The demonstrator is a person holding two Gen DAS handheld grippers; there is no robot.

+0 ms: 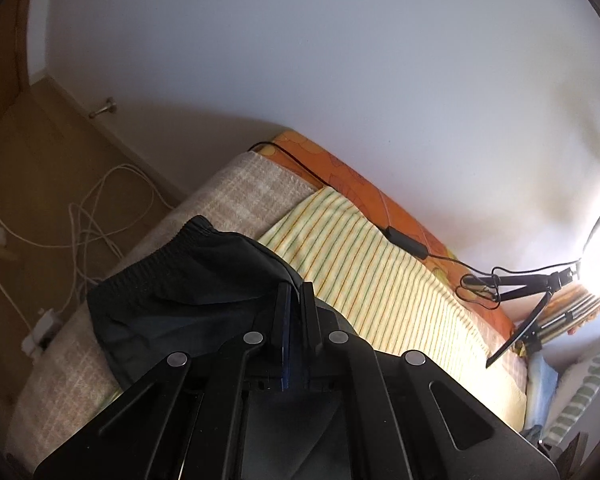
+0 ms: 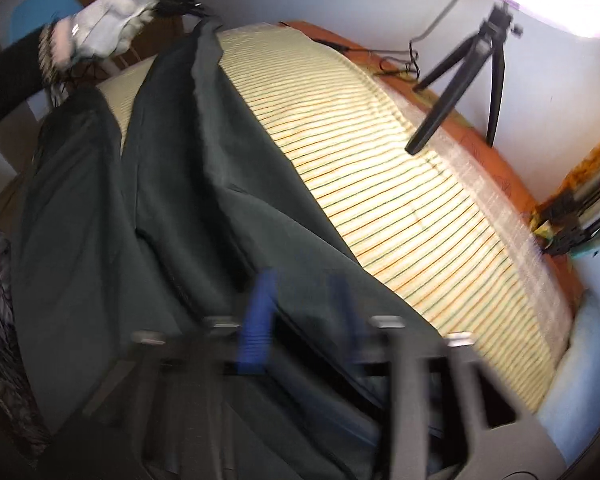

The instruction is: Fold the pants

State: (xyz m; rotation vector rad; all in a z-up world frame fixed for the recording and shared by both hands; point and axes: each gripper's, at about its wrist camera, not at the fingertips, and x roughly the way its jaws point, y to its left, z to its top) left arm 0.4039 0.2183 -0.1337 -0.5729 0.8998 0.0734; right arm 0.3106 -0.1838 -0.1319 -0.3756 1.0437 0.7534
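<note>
pants [image 2: 172, 216]: dark, spread on bed [image 2: 400, 184], waistband toward 10 o'clock | left gripper [image 1: 294, 292]: fingers clenched on pants fabric near waistband, likely to lift an edge for folding | right gripper [image 2: 300, 304]: fingers released, apart over leg fabric, nothing gripped

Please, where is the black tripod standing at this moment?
In the right wrist view the tripod stands at the upper right, on the far edge of the bed beside the white wall, just beyond the striped sheet. The dark pants lie well to its left.
</note>
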